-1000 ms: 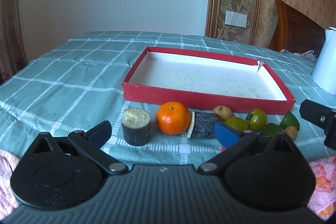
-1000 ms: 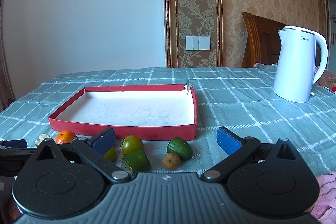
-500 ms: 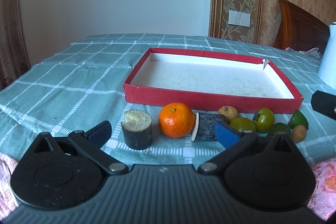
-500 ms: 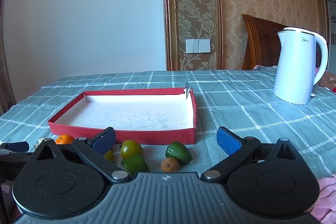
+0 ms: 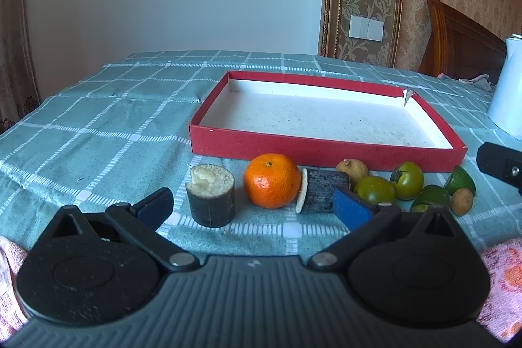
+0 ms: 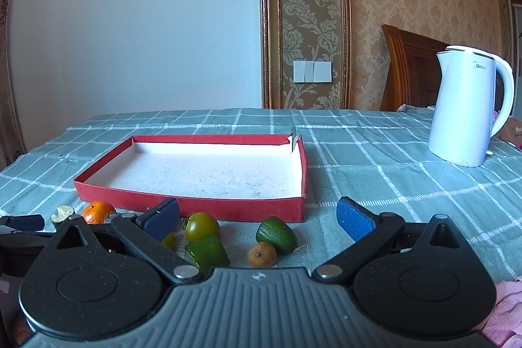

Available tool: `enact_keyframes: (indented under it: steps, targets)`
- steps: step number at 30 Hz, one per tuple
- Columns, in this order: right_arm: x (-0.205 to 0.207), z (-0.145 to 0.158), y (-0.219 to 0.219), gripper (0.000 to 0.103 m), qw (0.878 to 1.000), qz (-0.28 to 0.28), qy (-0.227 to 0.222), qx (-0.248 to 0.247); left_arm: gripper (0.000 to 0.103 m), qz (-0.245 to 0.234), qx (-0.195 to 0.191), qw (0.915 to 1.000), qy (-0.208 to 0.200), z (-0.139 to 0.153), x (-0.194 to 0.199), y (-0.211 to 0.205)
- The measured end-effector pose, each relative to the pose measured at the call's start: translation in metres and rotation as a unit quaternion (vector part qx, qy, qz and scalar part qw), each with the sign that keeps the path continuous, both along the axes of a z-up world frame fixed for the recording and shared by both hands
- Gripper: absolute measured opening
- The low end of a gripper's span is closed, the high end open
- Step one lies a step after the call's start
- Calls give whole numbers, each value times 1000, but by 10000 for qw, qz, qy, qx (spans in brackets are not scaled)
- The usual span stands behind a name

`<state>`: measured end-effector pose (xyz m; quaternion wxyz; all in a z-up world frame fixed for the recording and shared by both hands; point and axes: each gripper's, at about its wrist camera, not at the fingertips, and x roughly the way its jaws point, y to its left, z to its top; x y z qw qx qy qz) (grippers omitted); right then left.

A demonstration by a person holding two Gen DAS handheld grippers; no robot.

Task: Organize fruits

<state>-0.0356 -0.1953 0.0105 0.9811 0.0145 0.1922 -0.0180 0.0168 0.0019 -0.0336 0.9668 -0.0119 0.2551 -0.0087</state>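
Note:
A row of fruit lies on the checked cloth in front of an empty red tray [image 5: 326,150] [image 6: 228,206]: an upright sugarcane stub [image 5: 210,199], an orange [image 5: 272,180] [image 6: 98,211], a lying sugarcane piece [image 5: 321,189], a longan [image 5: 350,168], green tomatoes [image 5: 406,180] [image 6: 201,225], green fruit pieces [image 6: 275,234] [image 6: 207,251] and a small brown longan [image 6: 262,253]. My left gripper [image 5: 253,207] is open and empty just before the stub and orange. My right gripper [image 6: 257,217] is open and empty over the green fruits.
A white electric kettle [image 6: 469,106] stands at the right on the table. A wooden headboard [image 6: 407,67] and wall are behind. The right gripper's tip shows in the left wrist view [image 5: 499,163]. Pink cloth [image 5: 500,276] lies at the near edge.
Both grippers have tilted up and drawn back slightly, so the tray and fruit sit lower in view. The fruit has not moved and both grippers stay open.

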Motion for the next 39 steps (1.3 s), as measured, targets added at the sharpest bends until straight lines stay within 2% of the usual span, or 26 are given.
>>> enact_keyframes:
  steps: [15,28,39]
  targets:
    - [1,-7,-6,103,10000,-21,63,37,103,42,-75,10000,44,-2,4,2]
    - [1,-12,-11,103,9999,-55,135,76,103,129,26,9994,-329,0,-8,-1]
    - [-5,-19,-14,103,9995,136,290,-37,103,103,58,9993,-354,1,-10,-1]
